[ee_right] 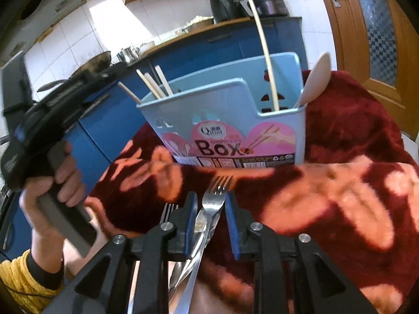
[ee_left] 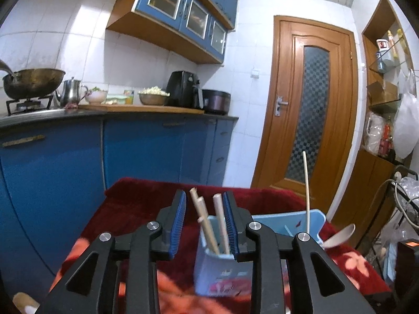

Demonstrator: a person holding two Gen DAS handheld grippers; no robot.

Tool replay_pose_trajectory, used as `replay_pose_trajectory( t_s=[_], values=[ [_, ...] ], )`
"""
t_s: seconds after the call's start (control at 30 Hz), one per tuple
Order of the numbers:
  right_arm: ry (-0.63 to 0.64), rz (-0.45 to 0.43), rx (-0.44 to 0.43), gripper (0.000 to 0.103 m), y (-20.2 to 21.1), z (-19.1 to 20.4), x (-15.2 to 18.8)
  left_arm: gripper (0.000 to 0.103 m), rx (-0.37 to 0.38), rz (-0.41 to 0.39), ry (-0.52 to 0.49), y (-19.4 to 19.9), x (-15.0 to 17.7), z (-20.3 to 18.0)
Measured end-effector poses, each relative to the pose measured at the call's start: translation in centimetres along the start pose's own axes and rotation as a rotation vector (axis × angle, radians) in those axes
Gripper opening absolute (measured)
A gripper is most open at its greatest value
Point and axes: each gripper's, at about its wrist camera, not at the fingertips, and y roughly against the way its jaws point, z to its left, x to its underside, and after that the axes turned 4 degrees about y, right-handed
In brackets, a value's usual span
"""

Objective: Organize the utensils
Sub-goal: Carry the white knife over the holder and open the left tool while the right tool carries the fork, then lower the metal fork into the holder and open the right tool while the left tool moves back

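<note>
The right gripper (ee_right: 209, 225), jaws wide, straddles a loose fork (ee_right: 213, 204); left gripper (ee_left: 204, 222) (also wide) could tip the holder (ee_right: 230, 120).

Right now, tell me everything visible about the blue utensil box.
The utensil box is light-blue plastic, standing upright on the red blanket, with a taller back wall and a pink label reading "Box". One compartment holds wooden chopsticks; the other a long pale stick and a pale spoon. No claw touches it.
</note>
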Motion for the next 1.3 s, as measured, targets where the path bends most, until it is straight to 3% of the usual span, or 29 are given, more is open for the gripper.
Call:
replay_pose_trajectory(
  t_s=[0.4,0.67,0.83,0.87,0.9,1.13,1.3],
  values=[
    [-0.037,0.103,-0.019,0.025,-3.2,-0.6,-0.5,0.030,-0.031,0.102,-0.002,2.8,2.1,1.9],
    [-0.126,0.080,-0.081,0.023,-3.8,-2.0,-0.9,0.030,-0.030,0.181,0.037,2.7,3.9,2.7],
    [-0.180,0.016,-0.118,0.020,-2.5,-3.2,-0.6,0.030,-0.021,0.227,0.061,2.3,5.1,3.0],
    [-0.182,-0.003,-0.127,0.006,-2.0,-3.3,-0.5,0.030,-0.020,0.236,0.065,2.2,5.3,3.0],
    [-0.184,-0.016,-0.126,0.004,-1.6,-3.3,-0.4,0.030,-0.019,0.243,0.069,2.1,5.5,3.0],
    [-0.116,-0.149,-0.087,0.004,1.8,-2.4,-0.2,0.030,-0.007,0.272,0.067,2.0,6.2,2.5],
    [-0.030,-0.307,0.003,0.004,5.4,-1.4,-1.9,0.030,-0.004,0.282,0.063,2.0,6.3,2.0]
  ],
)
